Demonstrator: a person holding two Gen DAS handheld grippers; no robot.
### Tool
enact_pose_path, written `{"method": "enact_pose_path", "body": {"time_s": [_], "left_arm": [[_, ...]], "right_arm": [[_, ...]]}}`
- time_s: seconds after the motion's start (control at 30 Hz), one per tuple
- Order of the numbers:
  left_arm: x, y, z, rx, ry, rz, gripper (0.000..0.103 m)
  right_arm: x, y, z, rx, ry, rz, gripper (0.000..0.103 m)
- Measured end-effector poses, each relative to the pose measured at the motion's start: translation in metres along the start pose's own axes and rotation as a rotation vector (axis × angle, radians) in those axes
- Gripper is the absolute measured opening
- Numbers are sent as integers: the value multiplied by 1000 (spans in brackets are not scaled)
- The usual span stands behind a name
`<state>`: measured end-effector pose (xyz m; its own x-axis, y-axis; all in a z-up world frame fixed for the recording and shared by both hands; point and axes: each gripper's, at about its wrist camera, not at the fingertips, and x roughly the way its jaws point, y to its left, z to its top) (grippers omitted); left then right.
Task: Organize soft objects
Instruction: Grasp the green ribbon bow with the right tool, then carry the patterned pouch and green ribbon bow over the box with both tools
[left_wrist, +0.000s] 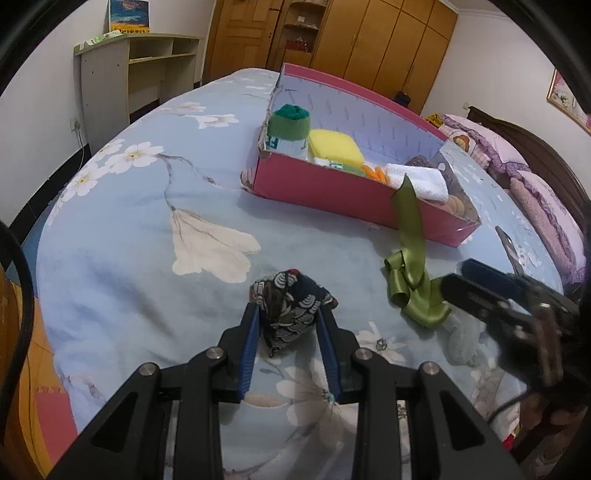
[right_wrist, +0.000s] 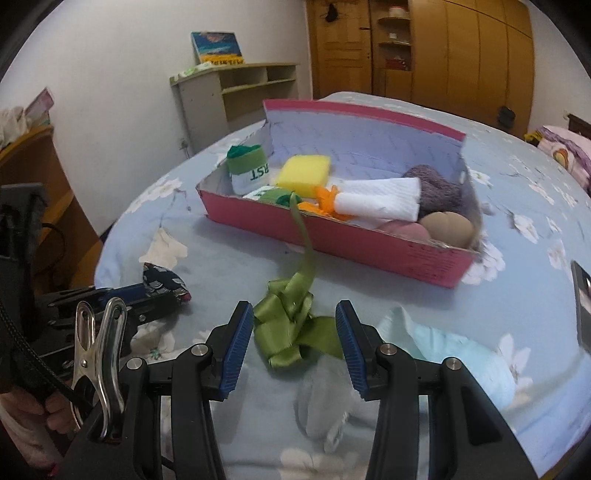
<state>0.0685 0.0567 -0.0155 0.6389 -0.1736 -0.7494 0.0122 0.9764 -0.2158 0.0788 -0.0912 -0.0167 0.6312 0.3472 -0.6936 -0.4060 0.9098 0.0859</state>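
Observation:
My left gripper (left_wrist: 288, 310) is shut on a dark patterned fabric pouch (left_wrist: 290, 308), which rests on the bed; the pouch also shows in the right wrist view (right_wrist: 164, 282). My right gripper (right_wrist: 295, 314) is open, its blue pads on either side of a green satin ribbon bow (right_wrist: 295, 325). The ribbon's tail (right_wrist: 303, 229) runs up over the wall of a pink box (right_wrist: 332, 236). The bow also shows in the left wrist view (left_wrist: 413, 291). The box (left_wrist: 332, 192) holds a green-white sock roll (right_wrist: 247, 170), a yellow sponge (right_wrist: 304, 170), a white towel roll (right_wrist: 380, 201) and other soft items.
A floral blue bedspread (left_wrist: 147, 240) covers the bed. A pale blue cloth (right_wrist: 461, 354) and a white mesh item (right_wrist: 325, 406) lie near my right gripper. A phone (right_wrist: 581, 306) lies at the right. Pink pillows (left_wrist: 535, 192), a shelf unit (left_wrist: 140, 70) and wardrobes stand beyond.

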Motion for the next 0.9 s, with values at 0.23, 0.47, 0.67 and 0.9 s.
{"method": "enact_pose_path", "body": {"time_s": [0.23,0.47,0.67,0.9], "left_arm": [[3,1,-1,-3,2,-9,32],[4,0,-1,-5,2,-10,33],[4,-1,-1,-9,2,-9,33],[-2,-1,2,-16,-6,-14,32]], "right_arm": [[28,3,-1,-28,58,1,47],[41,2,-3,-25,78,13,25],[37,-2,-3,-11,57,13,11],[17,1,-4,-23,14,28,8]]}}
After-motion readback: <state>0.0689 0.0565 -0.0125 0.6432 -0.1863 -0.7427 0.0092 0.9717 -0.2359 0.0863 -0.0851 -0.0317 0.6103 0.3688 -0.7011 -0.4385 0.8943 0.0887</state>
